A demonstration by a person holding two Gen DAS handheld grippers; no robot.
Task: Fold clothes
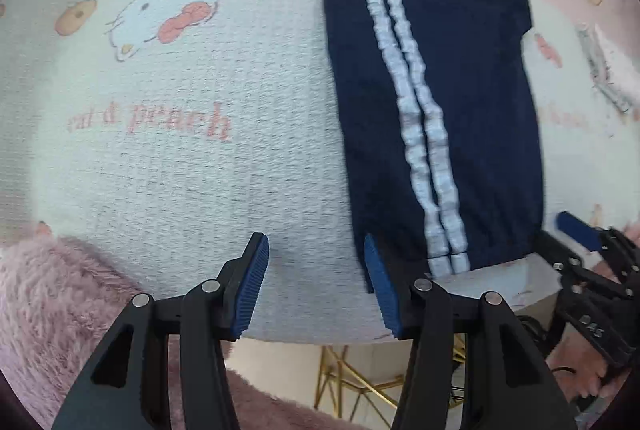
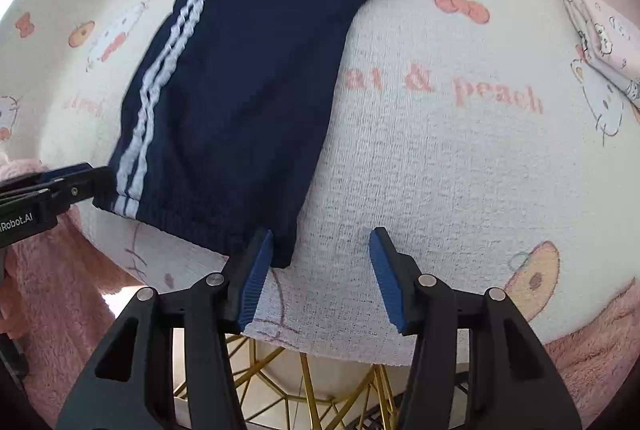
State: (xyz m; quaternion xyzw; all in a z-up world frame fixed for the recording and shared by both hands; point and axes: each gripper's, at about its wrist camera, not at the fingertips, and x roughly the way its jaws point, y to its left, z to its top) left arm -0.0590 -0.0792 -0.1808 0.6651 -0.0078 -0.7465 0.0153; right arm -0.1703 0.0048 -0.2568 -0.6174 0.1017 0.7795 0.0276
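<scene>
Both grippers point down over the near edge of the table, and both stand with their jaws apart and nothing pinched between the blue pads. The left gripper [image 1: 316, 282] hangs at the striped corner of the navy shorts [image 1: 432, 101], one pad just at the waistband's end, the other out over bare towel. The right gripper [image 2: 320, 274] is at the opposite waistband corner, its inner pad level with the hem there and its outer pad over open cloth; whether either pad actually touches the fabric I cannot tell.

The shorts lie flat ahead of both tools, already doubled leg on leg, with the waistband [image 2: 192, 222] nearest the grippers and the leg hems farthest away, the two white stripes [image 1: 416, 117] running down the left gripper's side. They look light, soft and floppy, so they will sag and drape from wherever they are pinched. The gathered elastic band is the thickest, firmest part; I would grip it at both corners so the cloth lifts evenly.

Beneath is a nubby cartoon-cat towel [image 1: 192, 157], white with a pink border, likely grippy enough to drag at the fabric. Far off to the right gripper's side lies a folded pale garment [image 2: 604, 41]. Pink fuzzy fabric [image 1: 60, 310] hangs by the near edge, and gold table legs [image 2: 304, 382] show below.
</scene>
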